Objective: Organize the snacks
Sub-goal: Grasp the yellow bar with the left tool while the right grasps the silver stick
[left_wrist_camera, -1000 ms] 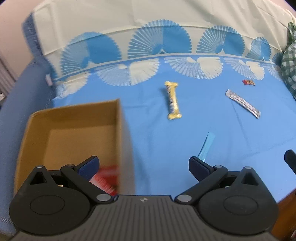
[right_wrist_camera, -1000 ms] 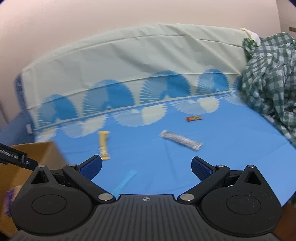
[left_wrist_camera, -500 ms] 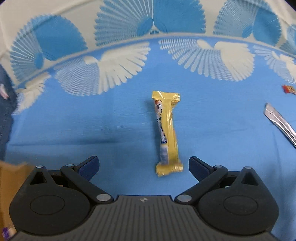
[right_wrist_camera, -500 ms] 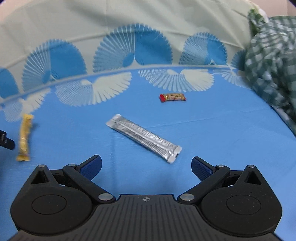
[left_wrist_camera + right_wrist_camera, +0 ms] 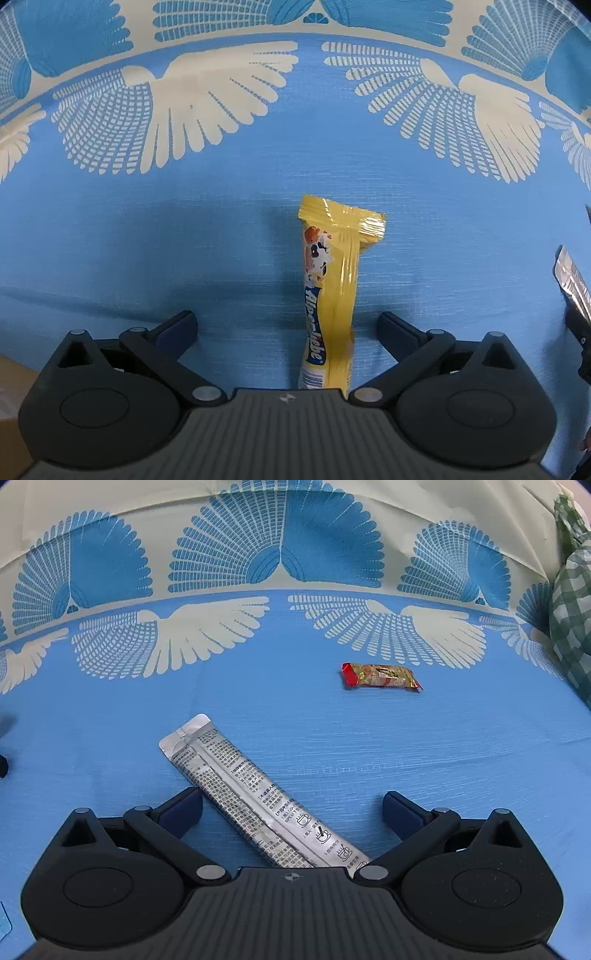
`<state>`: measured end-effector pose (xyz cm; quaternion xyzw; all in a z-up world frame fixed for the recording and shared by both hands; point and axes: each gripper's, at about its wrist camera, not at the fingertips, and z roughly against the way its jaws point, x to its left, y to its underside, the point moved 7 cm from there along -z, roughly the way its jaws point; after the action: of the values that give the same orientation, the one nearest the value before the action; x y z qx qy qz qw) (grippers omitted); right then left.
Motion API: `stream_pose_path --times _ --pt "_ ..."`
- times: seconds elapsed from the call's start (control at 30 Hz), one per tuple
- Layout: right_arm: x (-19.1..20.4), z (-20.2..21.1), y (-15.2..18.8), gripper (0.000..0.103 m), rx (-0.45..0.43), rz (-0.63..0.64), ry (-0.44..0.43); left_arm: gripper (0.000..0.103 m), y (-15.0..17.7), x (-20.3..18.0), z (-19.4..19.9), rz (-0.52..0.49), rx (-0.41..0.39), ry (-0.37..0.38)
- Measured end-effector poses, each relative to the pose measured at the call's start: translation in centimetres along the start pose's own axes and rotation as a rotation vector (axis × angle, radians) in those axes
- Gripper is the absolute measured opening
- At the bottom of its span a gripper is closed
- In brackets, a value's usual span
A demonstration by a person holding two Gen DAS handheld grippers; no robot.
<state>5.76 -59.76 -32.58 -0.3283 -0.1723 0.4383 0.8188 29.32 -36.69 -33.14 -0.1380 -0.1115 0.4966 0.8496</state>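
Note:
A yellow snack bar (image 5: 332, 288) lies lengthwise on the blue patterned cloth (image 5: 147, 240), its near end between the wide-apart fingers of my left gripper (image 5: 288, 325), which is open. A silver sachet (image 5: 258, 801) lies diagonally on the cloth in the right wrist view, its lower end between the fingers of my right gripper (image 5: 291, 806), also open. A small red and gold candy (image 5: 380, 676) rests farther back to the right. Neither gripper holds anything.
A corner of the cardboard box (image 5: 11, 406) shows at the lower left of the left wrist view. The silver sachet's end (image 5: 570, 273) and part of the other gripper (image 5: 583, 339) appear at its right edge. Green checked fabric (image 5: 572, 590) lies at the far right.
Both grippers moved forward and down over the cloth. The left one left the box and now straddles the yellow bar; the right one now straddles the silver sachet.

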Motion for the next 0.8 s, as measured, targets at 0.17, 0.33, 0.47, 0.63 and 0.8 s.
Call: stream_pose_path --times 0.17,0.33,0.47,0.63,0.8 --pt "0.1 0.3 0.3 0.095 -0.019 0.008 0.005 0.099 0.3 -0.1 0.6 0.009 -0.005 -0.007" --pt "2.0 2.3 0.4 0.026 -0.051 0.099 -0.038 0.013 0.9 0.0 3.0 0.058 0.005 0.07" --pt "2.2 3.4 1.0 0.021 -0.025 0.063 -0.008 0.013 2.4 0.1 5.1 0.042 -0.007 0.067" --pt "2.1 7.2 2.4 0.02 -0.004 -0.035 0.0 0.013 5.8 -0.5 10.1 -0.024 -0.045 0.078" --pt "2.3 13.9 3.9 0.02 -0.031 -0.145 -0.005 0.013 9.9 -0.1 16.5 -0.073 -0.099 0.101"
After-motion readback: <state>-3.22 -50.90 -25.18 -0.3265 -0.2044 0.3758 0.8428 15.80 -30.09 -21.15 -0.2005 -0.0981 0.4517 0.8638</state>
